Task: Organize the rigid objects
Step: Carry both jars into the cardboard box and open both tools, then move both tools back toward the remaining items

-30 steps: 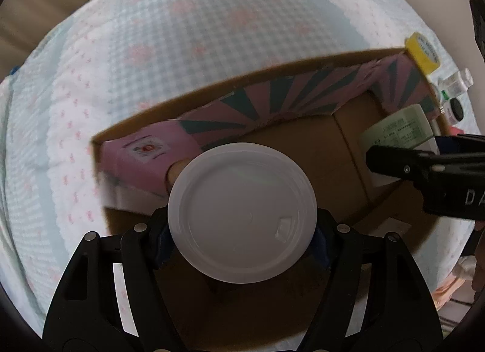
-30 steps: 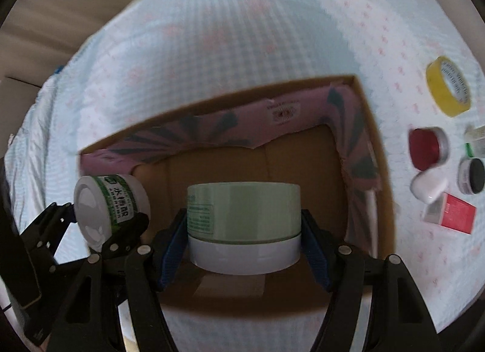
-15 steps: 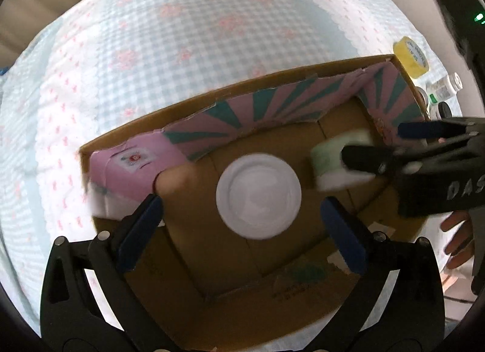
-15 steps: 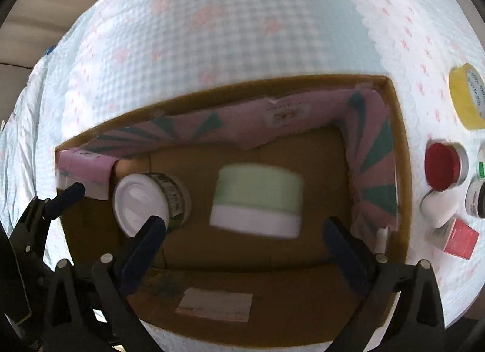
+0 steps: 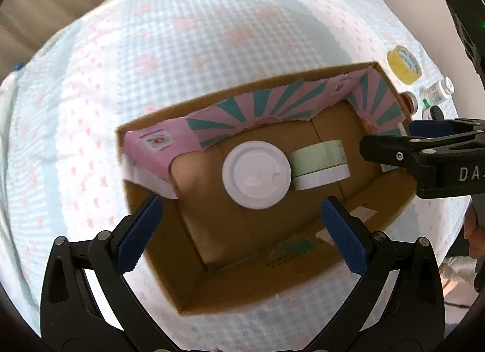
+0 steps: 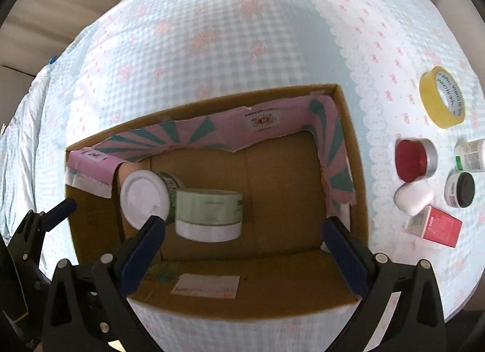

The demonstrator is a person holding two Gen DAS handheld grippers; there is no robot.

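Observation:
An open cardboard box (image 5: 303, 285) (image 6: 348, 127) with a pink and teal lining sits on the checked tablecloth. On its floor a white-lidded jar (image 5: 257, 175) (image 6: 144, 197) and a pale green jar with a white base (image 5: 319, 164) (image 6: 209, 214) stand side by side, touching. My left gripper (image 5: 239, 233) is open and empty above the box's near side. My right gripper (image 6: 242, 246) is open and empty above the box; it also shows at the right of the left wrist view (image 5: 424, 155).
To the right of the box lie a yellow tape roll (image 6: 442, 100), a red-lidded tin (image 6: 415, 161), a white case (image 6: 413, 197), a black-lidded jar (image 6: 459, 189), a red carton (image 6: 436, 226) and a white bottle (image 6: 471, 156).
Both grippers opened and let go of their jars, which now stand in the box. Both grippers have pulled back and up from the box.

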